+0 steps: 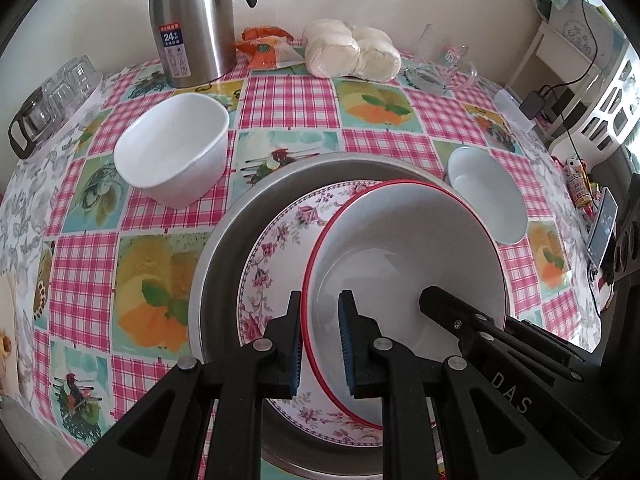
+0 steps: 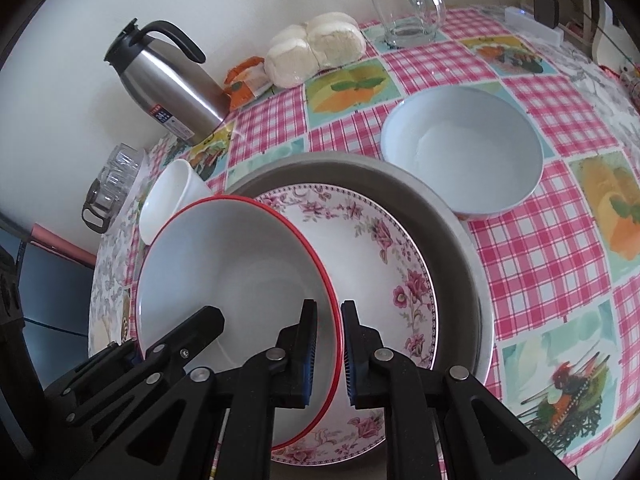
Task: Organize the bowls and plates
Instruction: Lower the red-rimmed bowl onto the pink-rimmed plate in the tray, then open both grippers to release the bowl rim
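Bowl-stacking step: I've got the red-rimmed bowl (image 1: 404, 256) pinched by both grippers, left gripper (image 1: 320, 344) and right gripper (image 2: 329, 346), each pair of fingers clamped on opposite sides of its rim. It hangs tilted just over the floral plate (image 1: 276, 240), which sits in the metal basin (image 1: 224, 248) right below the fingers. I'd level both hands together and let go only once the base seems settled. White bowl (image 2: 460, 152) beyond the right fingers and white cup (image 1: 172, 152) beyond the left look like next candidates.
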Demonstrator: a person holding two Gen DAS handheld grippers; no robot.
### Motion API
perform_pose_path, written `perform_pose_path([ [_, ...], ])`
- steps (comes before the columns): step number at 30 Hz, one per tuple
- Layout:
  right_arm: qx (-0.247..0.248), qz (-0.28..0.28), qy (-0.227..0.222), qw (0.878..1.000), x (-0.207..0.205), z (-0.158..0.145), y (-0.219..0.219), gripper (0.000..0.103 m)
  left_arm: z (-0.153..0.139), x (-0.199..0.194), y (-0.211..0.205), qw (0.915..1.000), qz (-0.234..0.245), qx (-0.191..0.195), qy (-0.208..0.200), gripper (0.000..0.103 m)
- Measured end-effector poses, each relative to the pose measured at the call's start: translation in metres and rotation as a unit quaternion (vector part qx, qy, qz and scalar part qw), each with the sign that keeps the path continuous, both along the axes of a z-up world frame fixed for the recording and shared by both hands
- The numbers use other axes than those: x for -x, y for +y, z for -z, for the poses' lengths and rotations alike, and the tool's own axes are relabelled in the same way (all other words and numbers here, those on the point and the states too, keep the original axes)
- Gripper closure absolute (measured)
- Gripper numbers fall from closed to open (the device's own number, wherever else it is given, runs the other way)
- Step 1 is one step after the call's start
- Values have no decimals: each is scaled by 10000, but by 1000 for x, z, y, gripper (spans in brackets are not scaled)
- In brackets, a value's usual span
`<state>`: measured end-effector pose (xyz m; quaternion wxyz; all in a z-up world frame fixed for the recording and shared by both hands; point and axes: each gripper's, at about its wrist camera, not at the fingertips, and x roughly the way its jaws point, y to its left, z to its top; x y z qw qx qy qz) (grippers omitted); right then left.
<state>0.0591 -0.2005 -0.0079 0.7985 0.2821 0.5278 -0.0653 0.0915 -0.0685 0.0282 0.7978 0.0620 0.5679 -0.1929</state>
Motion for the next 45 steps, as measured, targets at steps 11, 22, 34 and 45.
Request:
perform_pose_path([
  [11, 55, -54, -4, 10000, -5, 4, 0, 86, 9, -4, 0, 9999, -89, -4, 97, 86],
  [22, -68, -49, -5, 10000, -4, 6, 0, 82, 8, -5, 3, 9998, -164, 64, 105, 86],
  [34, 229, 22, -90, 9997, 1, -13, -3, 60, -12, -2, 9, 9995, -200, 168, -164, 86],
  [45, 650, 156, -608, 9959, 9, -51, -4, 44, -46, 3, 22, 9963, -438, 350, -654, 59],
])
